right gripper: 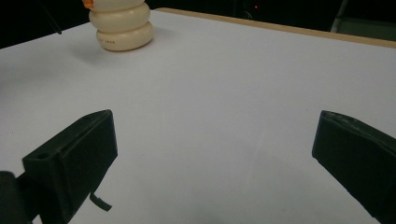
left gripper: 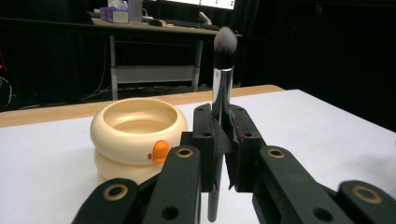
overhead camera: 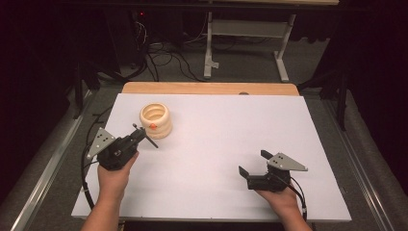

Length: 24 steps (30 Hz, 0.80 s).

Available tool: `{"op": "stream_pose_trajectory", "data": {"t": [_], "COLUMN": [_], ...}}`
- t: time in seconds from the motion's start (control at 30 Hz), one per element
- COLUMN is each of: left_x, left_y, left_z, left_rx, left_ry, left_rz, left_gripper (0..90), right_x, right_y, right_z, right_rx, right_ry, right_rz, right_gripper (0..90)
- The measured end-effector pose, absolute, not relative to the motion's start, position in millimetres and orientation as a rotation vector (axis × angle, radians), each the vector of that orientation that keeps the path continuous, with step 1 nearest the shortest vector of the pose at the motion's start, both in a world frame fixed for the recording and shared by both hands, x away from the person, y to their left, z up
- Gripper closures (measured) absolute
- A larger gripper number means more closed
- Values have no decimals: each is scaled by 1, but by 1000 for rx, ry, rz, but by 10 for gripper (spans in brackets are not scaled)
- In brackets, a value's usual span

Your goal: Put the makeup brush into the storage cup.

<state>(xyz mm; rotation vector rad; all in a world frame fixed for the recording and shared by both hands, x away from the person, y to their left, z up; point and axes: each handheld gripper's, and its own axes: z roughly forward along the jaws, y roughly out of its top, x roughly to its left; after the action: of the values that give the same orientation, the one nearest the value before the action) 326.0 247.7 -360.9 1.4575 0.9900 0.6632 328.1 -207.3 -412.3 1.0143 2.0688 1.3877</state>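
Left hand-held gripper (left gripper: 223, 154) clamps makeup brush (left gripper: 221, 88) upright, bristles up, beside cream holder (left gripper: 135, 135); right hand-held gripper (overhead camera: 254, 162) wide apart.

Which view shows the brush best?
The left gripper view: the brush stands upright, clamped in the left gripper, its dark bristles and shiny metal collar clear beside the cream pot. The high view shows it small, as a thin dark stick. In the right gripper view I cannot make it out.

Dark room w/ grey floor (overhead camera: 240, 67), cables (overhead camera: 163, 60), white-legged desk (overhead camera: 245, 29) behind the table (overhead camera: 216, 88).
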Motion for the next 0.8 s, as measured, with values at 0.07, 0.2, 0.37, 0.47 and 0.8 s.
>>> {"op": "stream_pose_trajectory", "data": {"t": [0.07,0.2,0.37,0.47,0.8], "left_x": [328,331,336,340,354], "left_y": [247,246,244,245,245], "left_z": [-358,-350,-338,-332,-318], "left_rx": [1456,1449,1442,1442,1455], "left_ry": [994,994,986,987,995], "left_rz": [669,687,714,718,759], "left_gripper": [829,830,829,829,830], "right_x": [328,328,328,327,326], "right_y": [-207,-207,-208,-208,-207], "right_z": [-412,-412,-412,-411,-411], "right_rx": [1015,1013,1014,1025,1009], "right_ry": [2063,2062,2055,2052,2055], "right_rz": [1394,1399,1400,1401,1411], "right_gripper": [11,10,10,10,10]}}
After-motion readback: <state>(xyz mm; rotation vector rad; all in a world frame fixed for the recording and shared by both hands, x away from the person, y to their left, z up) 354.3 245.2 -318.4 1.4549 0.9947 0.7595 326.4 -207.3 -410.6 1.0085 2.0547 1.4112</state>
